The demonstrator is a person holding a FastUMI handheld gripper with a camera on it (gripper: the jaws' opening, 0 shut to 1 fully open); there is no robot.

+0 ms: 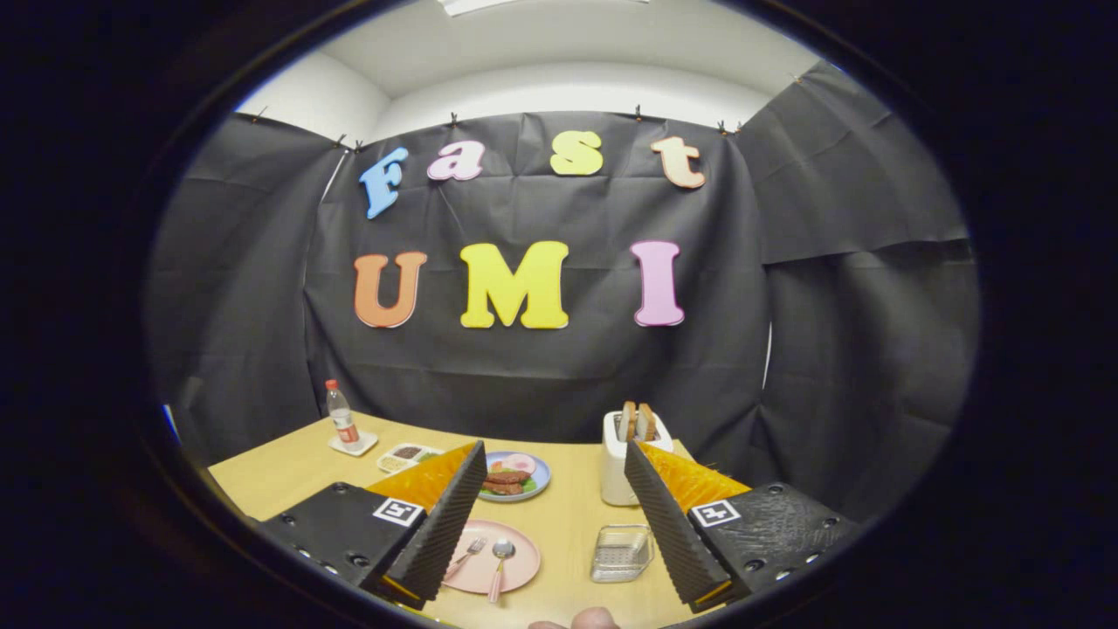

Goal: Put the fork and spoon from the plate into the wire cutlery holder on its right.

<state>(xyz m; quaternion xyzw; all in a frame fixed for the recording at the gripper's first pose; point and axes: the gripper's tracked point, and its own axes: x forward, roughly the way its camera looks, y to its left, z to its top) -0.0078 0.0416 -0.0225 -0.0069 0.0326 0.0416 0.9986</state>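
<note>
Gripper view: gripper (pixel 555 524) spread wide, holding nothing, high above the table (pixel 568 507). Fork (pixel 465 556) and spoon (pixel 499 559) lie side by side on the pink plate (pixel 524 568) between the fingers, handles toward us; wire cutlery holder (pixel 621 553) just right.

fork (pixel 466 554) and spoon (pixel 500 559) on plate (pixel 517 572), wire holder (pixel 621 554) right, toaster (pixel 618 467) behind
</note>
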